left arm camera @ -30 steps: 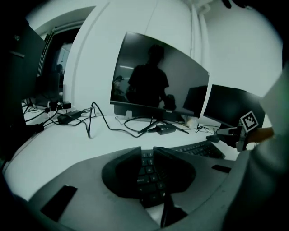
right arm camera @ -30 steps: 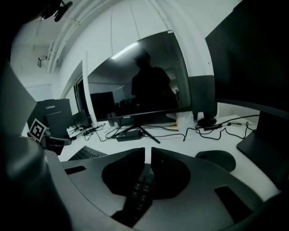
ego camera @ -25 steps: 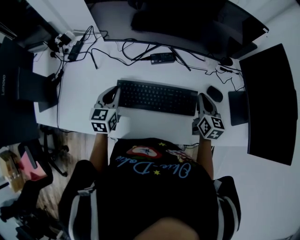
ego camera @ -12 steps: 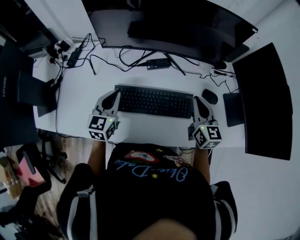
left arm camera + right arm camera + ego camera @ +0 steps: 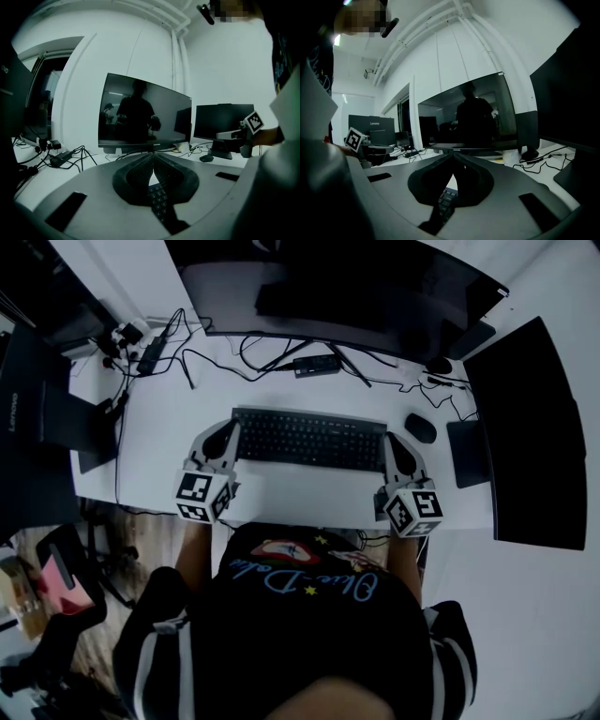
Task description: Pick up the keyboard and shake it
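A black keyboard [image 5: 309,439] lies flat on the white desk [image 5: 281,498] in front of the person. My left gripper [image 5: 228,430] is at its left end and my right gripper [image 5: 394,442] at its right end, both pointing toward the monitor. In the left gripper view the jaw tips [image 5: 152,157] meet, and keyboard keys [image 5: 158,199] show through the slit below them. The right gripper view is alike: tips [image 5: 453,159] together, keys [image 5: 446,199] in the slit. Whether either gripper touches the keyboard I cannot tell.
A wide monitor [image 5: 347,287] stands behind the keyboard and a second screen [image 5: 530,437] at the right. A mouse [image 5: 420,427] sits just past the right gripper. Cables and a small black box [image 5: 314,364] lie behind the keyboard. A laptop [image 5: 47,399] stands at the left.
Both grippers stay at the keyboard's ends and the keyboard lies in the same place. Only the head view has shifted slightly.
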